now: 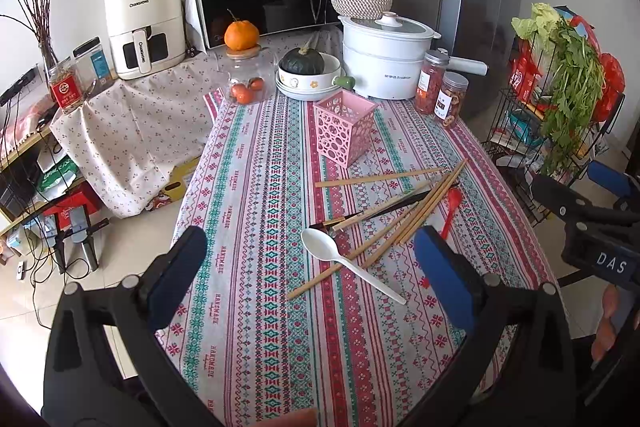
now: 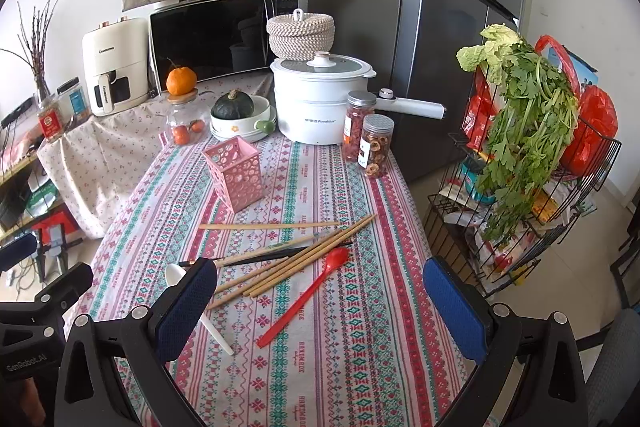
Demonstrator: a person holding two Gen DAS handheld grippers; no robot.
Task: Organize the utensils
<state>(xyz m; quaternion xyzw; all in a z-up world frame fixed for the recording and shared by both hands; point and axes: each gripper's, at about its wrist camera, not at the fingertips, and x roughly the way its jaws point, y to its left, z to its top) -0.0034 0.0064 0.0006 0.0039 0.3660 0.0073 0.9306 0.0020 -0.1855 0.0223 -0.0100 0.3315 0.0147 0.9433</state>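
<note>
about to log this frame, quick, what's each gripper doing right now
Left gripper: open, holding nothing, above the tablecloth.
Right gripper: open, holding nothing, above the red spoon.

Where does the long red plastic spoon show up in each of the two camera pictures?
Left wrist view: the long red plastic spoon lies right of centre, mostly hidden behind the wooden chopsticks.
Right wrist view: the spoon lies in full view at lower centre, just right of the chopsticks.
Shared landmark: the pink perforated utensil holder, standing beyond the pile.
</note>
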